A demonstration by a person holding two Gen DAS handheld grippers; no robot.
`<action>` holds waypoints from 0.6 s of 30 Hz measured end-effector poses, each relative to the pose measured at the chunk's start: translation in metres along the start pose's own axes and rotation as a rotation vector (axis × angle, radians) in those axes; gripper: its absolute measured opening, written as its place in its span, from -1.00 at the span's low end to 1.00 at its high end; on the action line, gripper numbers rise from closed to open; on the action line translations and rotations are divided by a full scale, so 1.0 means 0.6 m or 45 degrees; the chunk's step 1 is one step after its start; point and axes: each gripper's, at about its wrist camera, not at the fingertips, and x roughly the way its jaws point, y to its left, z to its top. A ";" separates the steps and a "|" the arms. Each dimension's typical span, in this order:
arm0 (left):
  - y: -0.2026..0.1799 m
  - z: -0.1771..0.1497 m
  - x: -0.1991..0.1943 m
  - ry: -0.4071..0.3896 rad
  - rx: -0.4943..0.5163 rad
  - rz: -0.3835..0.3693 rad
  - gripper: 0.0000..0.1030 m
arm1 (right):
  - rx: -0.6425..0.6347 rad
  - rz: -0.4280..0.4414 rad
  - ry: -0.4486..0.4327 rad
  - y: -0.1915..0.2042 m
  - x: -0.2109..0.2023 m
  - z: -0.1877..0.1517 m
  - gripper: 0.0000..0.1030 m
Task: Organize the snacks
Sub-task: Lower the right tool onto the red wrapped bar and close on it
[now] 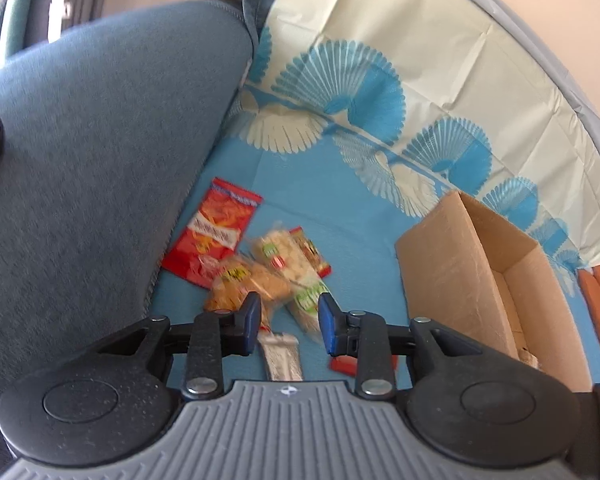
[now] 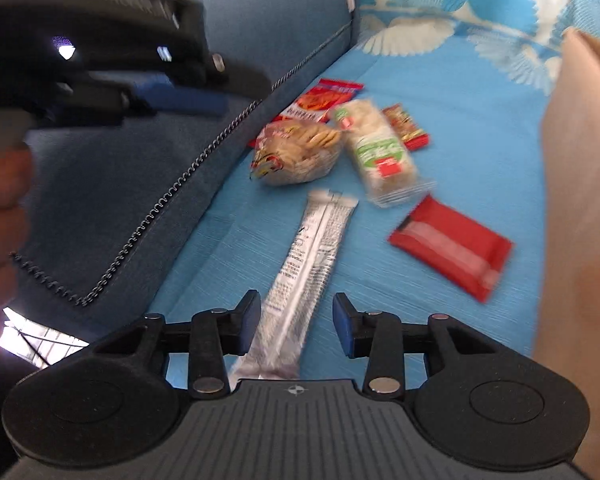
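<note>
Several snacks lie on a blue sheet. A big red packet (image 1: 214, 232) (image 2: 326, 94), a clear bag of biscuits (image 1: 246, 286) (image 2: 300, 150), a clear green-labelled pack (image 1: 296, 272) (image 2: 378, 152), a small red-yellow bar (image 1: 312, 252) (image 2: 406, 126), a long silver stick pack (image 1: 282, 356) (image 2: 304, 272) and a flat red pack (image 1: 344, 364) (image 2: 450, 246). My left gripper (image 1: 287, 322) is open above the biscuits and the green-labelled pack. My right gripper (image 2: 296, 328) is open with the silver stick pack's near end between its fingers, not clamped.
An open cardboard box (image 1: 472, 268) (image 2: 580, 200) stands on the sheet right of the snacks. A blue sofa cushion (image 1: 100, 152) (image 2: 148, 168) borders the snacks on the left. The left gripper body (image 2: 112, 48) and the hand on it fill the right view's upper left.
</note>
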 end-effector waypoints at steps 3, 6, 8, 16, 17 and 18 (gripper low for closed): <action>-0.009 -0.012 0.020 0.105 0.022 -0.018 -0.21 | -0.063 -0.106 -0.045 0.000 -0.027 -0.017 0.03; -0.029 -0.028 0.043 0.201 0.101 0.002 -0.20 | -0.145 -0.194 -0.149 0.012 -0.036 -0.016 0.08; -0.041 -0.035 0.053 0.233 0.136 0.007 -0.20 | -0.244 -0.331 -0.188 0.023 -0.023 -0.021 0.14; -0.048 -0.043 0.080 0.293 0.163 0.059 -0.20 | -0.384 -0.639 -0.170 0.019 0.049 -0.021 0.14; -0.048 -0.040 0.083 0.295 0.161 0.061 -0.20 | -0.368 -0.642 -0.157 0.016 0.055 -0.015 0.14; -0.046 -0.039 0.084 0.296 0.159 0.061 -0.20 | -0.344 -0.628 -0.163 0.010 0.055 -0.010 0.15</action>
